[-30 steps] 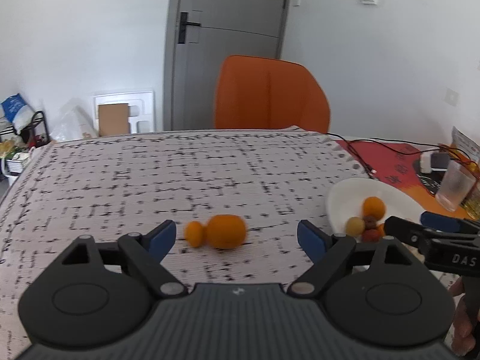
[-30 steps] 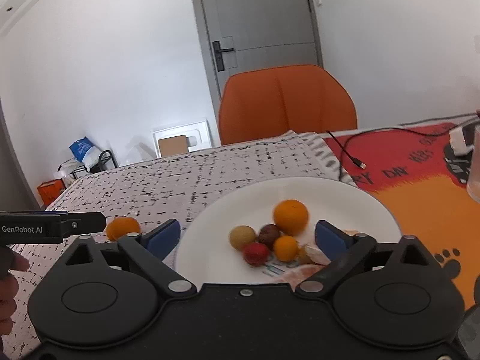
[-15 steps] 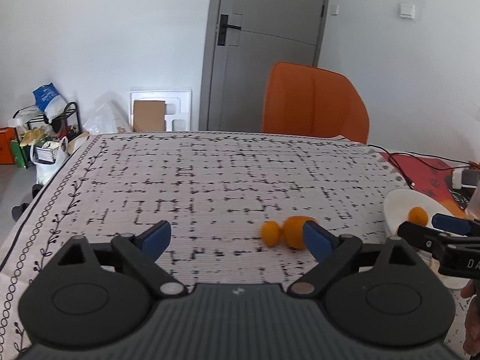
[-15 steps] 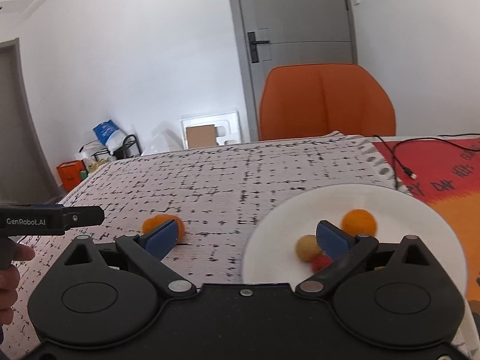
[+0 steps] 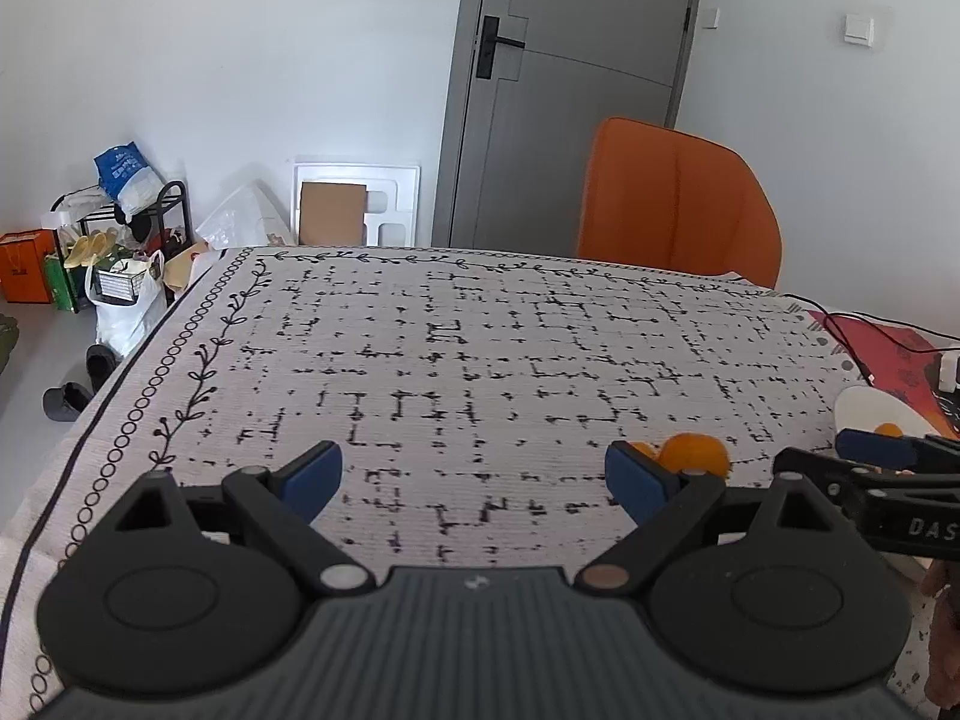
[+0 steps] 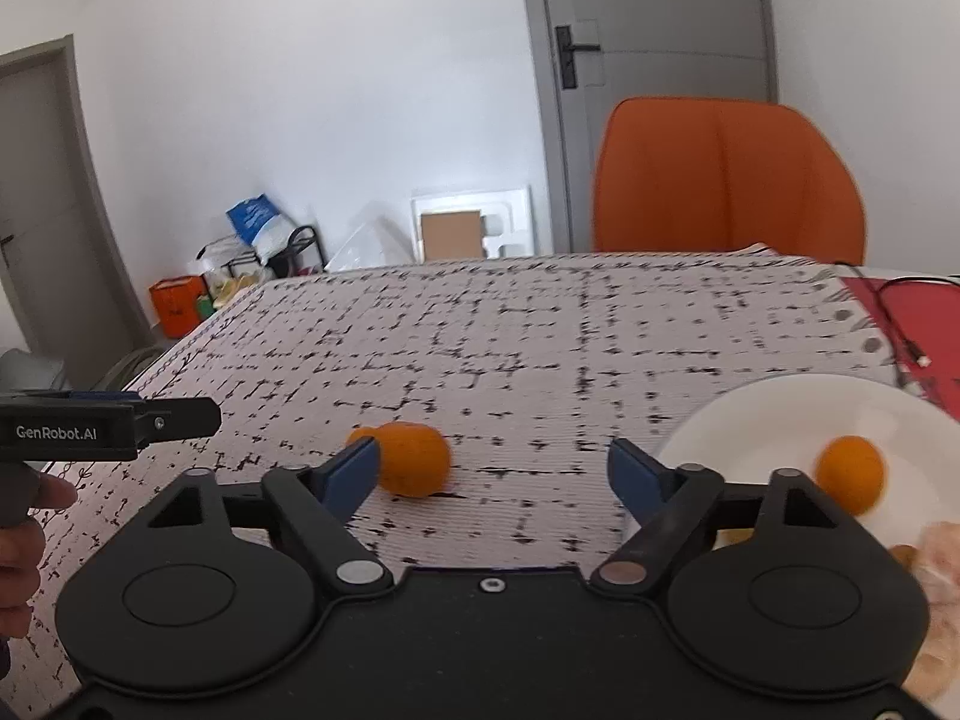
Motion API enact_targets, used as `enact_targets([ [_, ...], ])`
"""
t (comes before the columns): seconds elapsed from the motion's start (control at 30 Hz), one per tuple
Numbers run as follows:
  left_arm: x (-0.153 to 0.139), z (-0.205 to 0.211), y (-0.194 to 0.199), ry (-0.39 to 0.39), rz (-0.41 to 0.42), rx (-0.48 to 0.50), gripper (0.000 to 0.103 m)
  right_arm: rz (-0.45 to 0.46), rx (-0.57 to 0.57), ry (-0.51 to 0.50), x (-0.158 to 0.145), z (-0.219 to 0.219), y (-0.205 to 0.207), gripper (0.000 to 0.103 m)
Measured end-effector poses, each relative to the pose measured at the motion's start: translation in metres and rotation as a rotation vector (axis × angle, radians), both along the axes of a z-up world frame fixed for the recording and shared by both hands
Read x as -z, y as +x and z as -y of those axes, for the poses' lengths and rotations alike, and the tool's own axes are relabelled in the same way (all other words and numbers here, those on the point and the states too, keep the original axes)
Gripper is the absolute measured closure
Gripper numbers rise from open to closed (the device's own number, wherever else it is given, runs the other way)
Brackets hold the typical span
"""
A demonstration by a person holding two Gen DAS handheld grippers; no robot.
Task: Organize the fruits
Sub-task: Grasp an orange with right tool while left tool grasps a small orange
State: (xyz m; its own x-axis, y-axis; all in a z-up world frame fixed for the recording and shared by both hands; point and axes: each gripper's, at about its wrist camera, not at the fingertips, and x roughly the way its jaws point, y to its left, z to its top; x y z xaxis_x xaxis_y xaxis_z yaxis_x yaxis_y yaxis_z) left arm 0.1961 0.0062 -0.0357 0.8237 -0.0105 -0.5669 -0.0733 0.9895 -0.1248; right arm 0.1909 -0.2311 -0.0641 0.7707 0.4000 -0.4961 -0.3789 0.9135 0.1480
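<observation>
L gripper (image 5: 474, 474) jaws wide, only patterned cloth between. R gripper (image 6: 495, 468) jaws just been closing, nothing between; big round orange fruit (image 6: 416, 459) just beyond its left finger, white round plate (image 6: 780, 414) w/ fruit to its right.

Before me: the surface, under a white cloth (image 5: 480, 360) printed with black dashes and a vine border. Behind it stands an orange chair (image 5: 678, 198), and behind that a grey door (image 5: 570, 90) with a black handle (image 5: 498, 48). Left of the door, white foam packing (image 5: 354, 204) holding a brown card leans on the wall. Farther left I see a black rack (image 5: 150, 204), a blue bag (image 5: 126, 168) and an orange bag (image 5: 24, 264). At right, a red mat (image 5: 882, 348) with a black cable (image 5: 864, 324).
</observation>
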Motion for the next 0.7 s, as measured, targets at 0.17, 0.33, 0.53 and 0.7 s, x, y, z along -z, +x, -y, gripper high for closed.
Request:
enact_targets([
  [0.17,0.001,-0.010,0.005,-0.006,-0.011,-0.001,0.010,-0.037,-0.031,0.004,0.005,-0.014,0.011,0.029],
  [0.33,0.003,-0.018,0.011,-0.014,-0.018,-0.009,0.010,-0.057,-0.053,0.000,0.008,-0.027,0.020,0.033],
  [0.53,0.007,-0.020,0.015,-0.028,-0.028,0.007,0.010,-0.114,-0.097,0.006,0.017,-0.039,0.030,0.064],
  [0.7,0.010,-0.015,0.020,-0.037,-0.036,0.020,0.010,-0.105,-0.089,0.008,0.014,-0.036,0.027,0.065],
])
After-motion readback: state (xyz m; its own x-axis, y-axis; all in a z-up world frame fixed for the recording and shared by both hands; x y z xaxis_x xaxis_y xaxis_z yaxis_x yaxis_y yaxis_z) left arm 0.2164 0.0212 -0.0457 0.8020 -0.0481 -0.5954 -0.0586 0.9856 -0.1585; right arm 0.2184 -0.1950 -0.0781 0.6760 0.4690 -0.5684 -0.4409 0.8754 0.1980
